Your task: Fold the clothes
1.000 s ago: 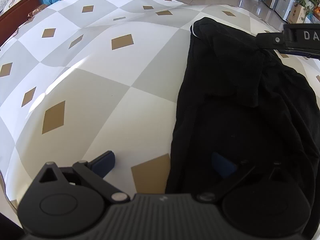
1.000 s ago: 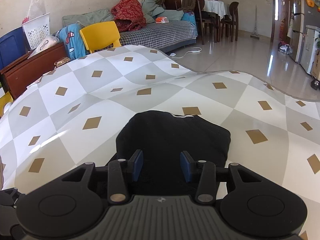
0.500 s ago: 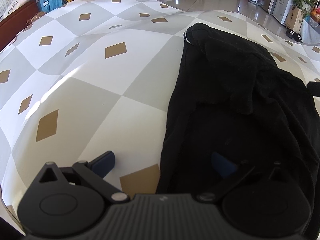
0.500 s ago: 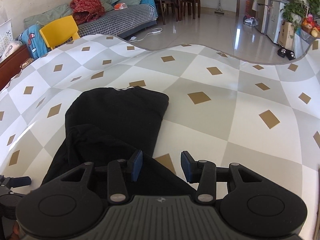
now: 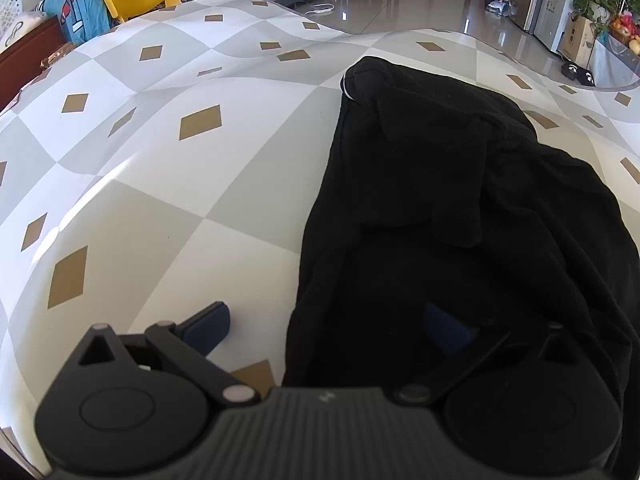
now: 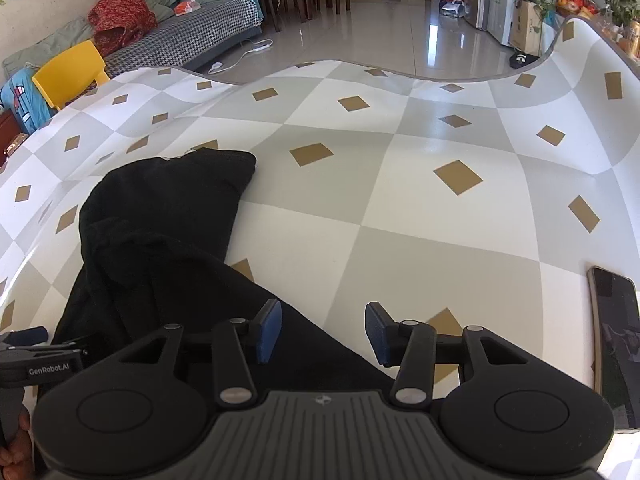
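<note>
A black garment (image 5: pixel 440 208) lies crumpled lengthwise on the checkered tablecloth (image 5: pixel 160 200), its white-trimmed collar end at the far side. My left gripper (image 5: pixel 326 332) stands wide open above the garment's near left edge, one pad over bare cloth and the other over the black fabric. In the right wrist view the same garment (image 6: pixel 160 232) fills the left side. My right gripper (image 6: pixel 323 332) hovers over its near right edge with the jaws opening and nothing pressed between the pads.
A dark phone (image 6: pixel 614 344) lies near the table's right edge. The left tool's housing (image 6: pixel 44 366) and a hand show at the lower left of the right wrist view. Beyond the table stand a yellow chair (image 6: pixel 68 76), a sofa and a tiled floor.
My right gripper swung rightward from the collar end to the garment's near right edge, left the left wrist view, and its jaws widened. The left gripper shifted slightly and stays open.
</note>
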`<move>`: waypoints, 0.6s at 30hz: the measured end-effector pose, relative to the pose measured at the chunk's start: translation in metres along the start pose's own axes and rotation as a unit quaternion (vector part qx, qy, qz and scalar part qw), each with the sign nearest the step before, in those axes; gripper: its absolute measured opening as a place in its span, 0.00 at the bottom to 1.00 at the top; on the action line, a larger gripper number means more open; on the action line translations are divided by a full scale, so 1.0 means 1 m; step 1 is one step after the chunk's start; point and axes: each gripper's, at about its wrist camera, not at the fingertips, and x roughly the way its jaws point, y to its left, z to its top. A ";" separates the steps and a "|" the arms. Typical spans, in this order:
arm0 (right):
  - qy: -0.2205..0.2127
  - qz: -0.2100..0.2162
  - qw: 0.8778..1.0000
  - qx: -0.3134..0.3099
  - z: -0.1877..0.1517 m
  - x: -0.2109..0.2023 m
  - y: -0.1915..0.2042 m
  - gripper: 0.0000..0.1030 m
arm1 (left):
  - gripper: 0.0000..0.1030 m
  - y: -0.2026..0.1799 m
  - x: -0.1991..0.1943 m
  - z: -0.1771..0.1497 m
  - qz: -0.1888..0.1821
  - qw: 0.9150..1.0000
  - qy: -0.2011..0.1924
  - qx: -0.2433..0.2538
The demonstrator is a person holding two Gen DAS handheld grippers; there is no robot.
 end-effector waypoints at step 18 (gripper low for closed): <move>0.023 -0.065 0.997 0.030 -0.030 0.008 -0.054 0.47 | 1.00 -0.036 0.018 0.021 -0.007 1.000 -0.022 0.007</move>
